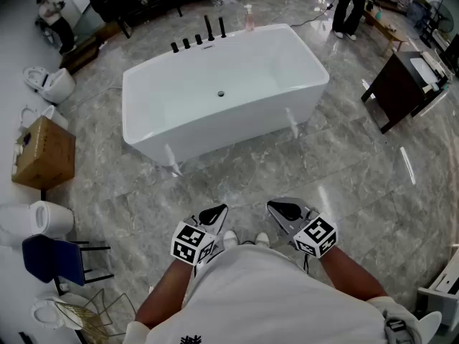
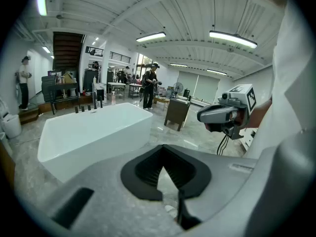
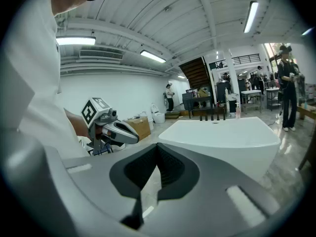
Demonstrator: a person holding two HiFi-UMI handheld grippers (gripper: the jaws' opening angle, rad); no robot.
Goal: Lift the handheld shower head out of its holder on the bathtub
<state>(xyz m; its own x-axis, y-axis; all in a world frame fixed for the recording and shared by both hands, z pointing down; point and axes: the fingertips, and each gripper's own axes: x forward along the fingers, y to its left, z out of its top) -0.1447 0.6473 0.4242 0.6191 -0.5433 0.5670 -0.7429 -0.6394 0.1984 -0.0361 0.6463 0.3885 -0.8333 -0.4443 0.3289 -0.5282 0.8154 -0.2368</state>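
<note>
A white freestanding bathtub (image 1: 222, 131) stands on the marble floor ahead of me. A row of black fittings (image 1: 199, 39) lines its far rim; the two tallest (image 1: 209, 29) rise at the row's right end, and which one is the handheld shower head I cannot tell. They also appear small in the left gripper view (image 2: 94, 102) and the right gripper view (image 3: 212, 116). My left gripper (image 1: 219, 211) and right gripper (image 1: 276, 206) hover side by side close to my body, well short of the tub. Both are shut and empty (image 2: 164, 154) (image 3: 157, 156).
A cardboard box (image 1: 43, 153), toilets (image 1: 50, 83) and a blue chair (image 1: 54, 259) line the left side. A dark cabinet (image 1: 401, 88) stands at the right. A pink bottle (image 1: 249, 18) sits behind the tub. People stand at the back (image 1: 349, 6) (image 1: 54, 13).
</note>
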